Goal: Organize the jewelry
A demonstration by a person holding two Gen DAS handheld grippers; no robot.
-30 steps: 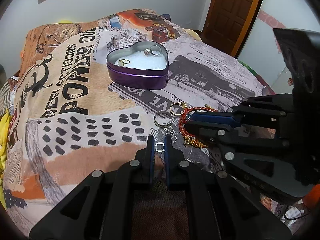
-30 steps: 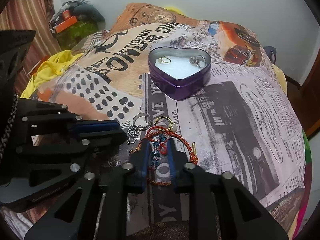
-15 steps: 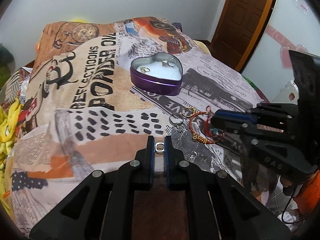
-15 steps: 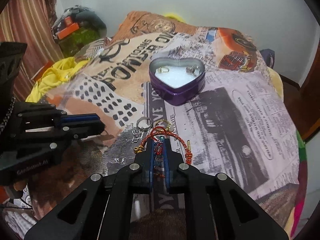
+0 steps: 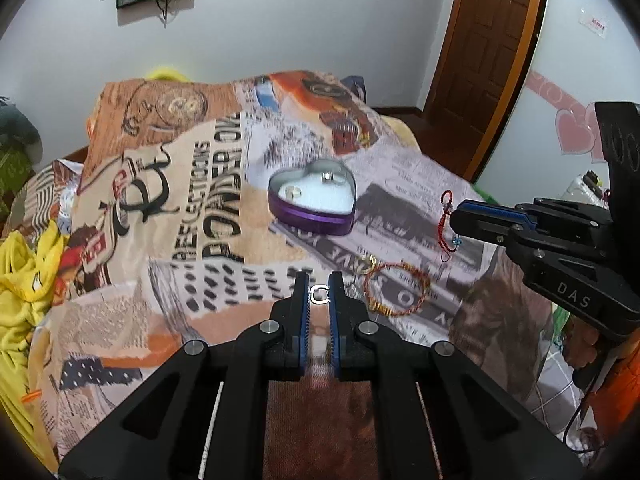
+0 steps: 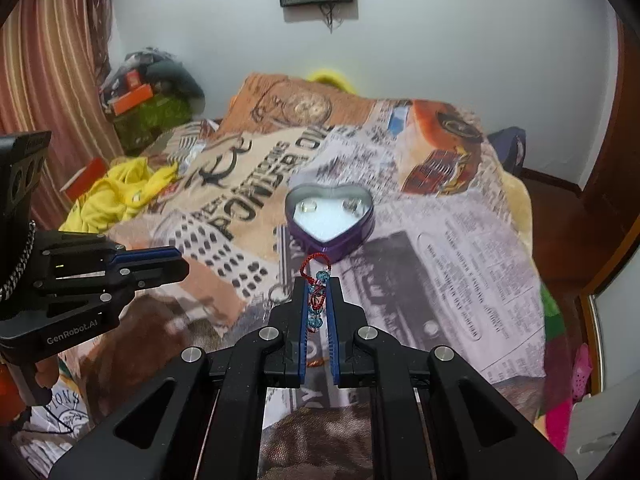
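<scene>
While both grippers hover above the bedspread (image 5: 168, 248), the right gripper (image 6: 319, 296) pinches a red beaded bracelet (image 6: 316, 292), hanging lengthwise, short of the heart-shaped tin (image 6: 340, 240); the left gripper (image 5: 319, 294) pinches a small silver ring (image 5: 319, 294).

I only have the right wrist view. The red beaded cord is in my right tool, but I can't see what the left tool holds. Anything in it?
Observer: Yes. The left tool is shut on a small silver link, right at its tips.
Operator: What lies on the bedspread below me? My own tool blocks it.
Observer: A red and gold bracelet lies flat on the bedspread, with a gold ring beside it.
Operator: Is my cord hanging free?
Observer: It looks so. Seen from the side, the red cord dangles from the right tool, to the right of the heart tin.
</scene>
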